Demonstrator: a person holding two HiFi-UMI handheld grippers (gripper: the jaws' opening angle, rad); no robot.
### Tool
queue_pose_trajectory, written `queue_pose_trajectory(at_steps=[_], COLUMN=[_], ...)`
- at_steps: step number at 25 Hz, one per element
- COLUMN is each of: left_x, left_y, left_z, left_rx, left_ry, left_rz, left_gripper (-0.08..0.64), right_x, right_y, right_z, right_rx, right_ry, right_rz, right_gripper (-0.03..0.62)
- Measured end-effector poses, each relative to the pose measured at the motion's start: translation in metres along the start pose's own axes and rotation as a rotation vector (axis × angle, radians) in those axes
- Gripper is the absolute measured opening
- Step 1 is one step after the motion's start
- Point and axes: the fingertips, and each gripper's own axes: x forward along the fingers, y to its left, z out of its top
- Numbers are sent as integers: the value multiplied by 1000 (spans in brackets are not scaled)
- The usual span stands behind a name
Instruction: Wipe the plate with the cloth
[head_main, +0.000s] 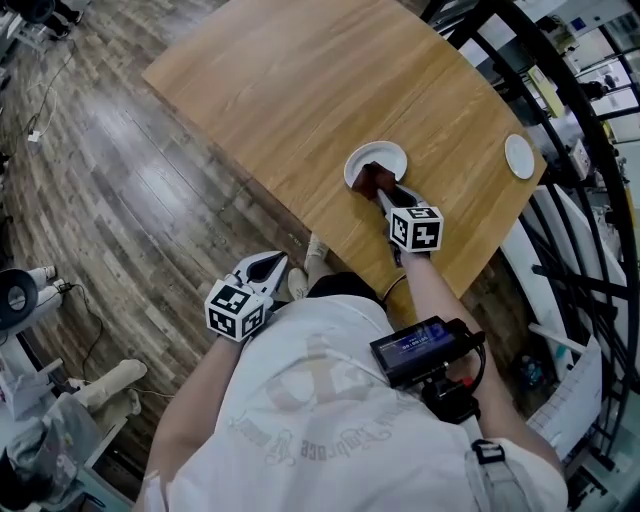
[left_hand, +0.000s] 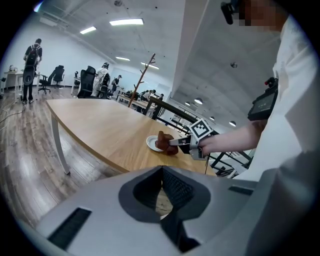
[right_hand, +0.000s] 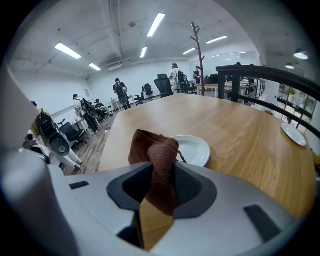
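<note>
A white plate (head_main: 383, 157) sits on the wooden table (head_main: 300, 90), near its front edge. My right gripper (head_main: 385, 192) is shut on a brown cloth (head_main: 377, 178), which hangs bunched over the plate's near rim. In the right gripper view the cloth (right_hand: 156, 155) stands up between the jaws, with the plate (right_hand: 195, 149) just behind it. My left gripper (head_main: 270, 262) is off the table, held low by the person's body, its jaws closed to a point with nothing in them. The left gripper view looks past the left gripper (left_hand: 162, 170) to the plate (left_hand: 151, 143), cloth (left_hand: 164, 141) and right gripper (left_hand: 176, 142) across the table corner.
A second, smaller white plate (head_main: 519, 156) lies at the table's right edge. A black metal railing (head_main: 560, 215) runs along the right side. Wooden floor (head_main: 120, 180) spreads to the left. Office chairs and people stand far off in the room.
</note>
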Motion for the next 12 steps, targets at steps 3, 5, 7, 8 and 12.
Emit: queue_pose_trajectory(at_steps=[3, 5, 7, 8, 12], left_x=[-1, -4, -9, -11, -17], left_y=[2, 6, 11, 13, 16], left_z=[2, 4, 2, 1, -6], left_rx=[-5, -17, -31, -37, -53], left_ry=[-4, -11, -15, -16, -14], left_rz=[13, 35, 56, 64, 80], left_gripper=[12, 12, 12, 12, 12], right_x=[9, 20, 31, 37, 54], right_y=[-4, -2, 2, 4, 6], right_z=[9, 19, 30, 35, 52], right_rx=[-8, -28, -45, -51, -40], right_ry=[-2, 1, 2, 2, -11], right_rz=[1, 12, 23, 26, 28], right_gripper=[123, 123, 123, 123, 123])
